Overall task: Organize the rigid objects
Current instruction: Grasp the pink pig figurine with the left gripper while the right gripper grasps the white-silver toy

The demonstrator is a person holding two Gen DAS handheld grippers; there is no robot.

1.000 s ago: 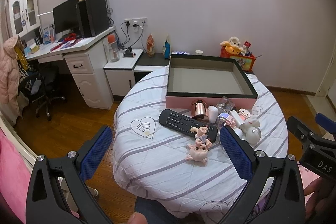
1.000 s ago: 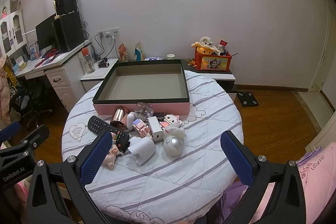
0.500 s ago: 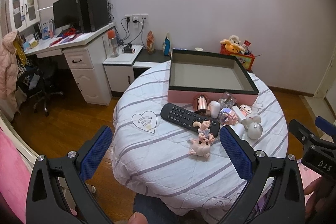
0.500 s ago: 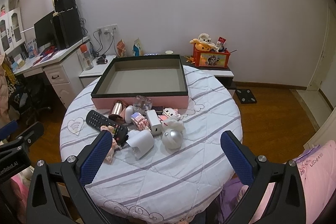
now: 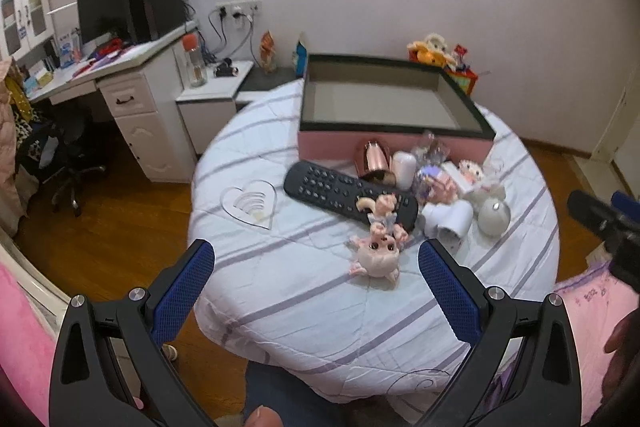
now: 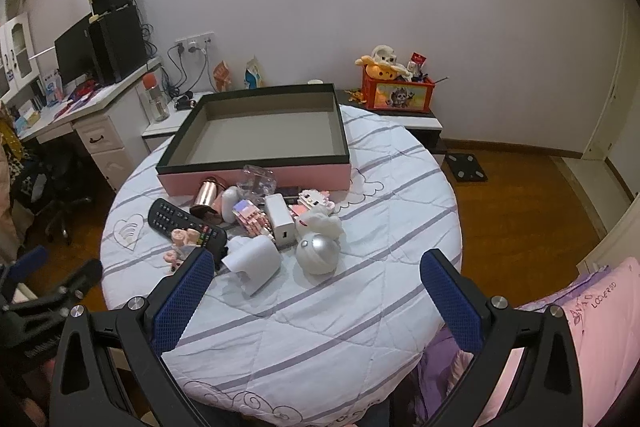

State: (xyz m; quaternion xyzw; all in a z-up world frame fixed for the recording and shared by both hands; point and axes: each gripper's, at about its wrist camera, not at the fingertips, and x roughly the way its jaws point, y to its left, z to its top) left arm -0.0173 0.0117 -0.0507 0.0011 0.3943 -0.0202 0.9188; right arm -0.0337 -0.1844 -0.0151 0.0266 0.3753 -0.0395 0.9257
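The left claw and right claw both gape wide, holding nothing.

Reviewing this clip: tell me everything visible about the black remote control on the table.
The remote control is a long, slim black bar, apparently plastic, lying flat and face up on the striped tablecloth, set diagonally before the pink box. Rows of small buttons cover it, with a few coloured ones near one end in the right wrist view. A small pink figurine lies across that end. Neither gripper touches it.
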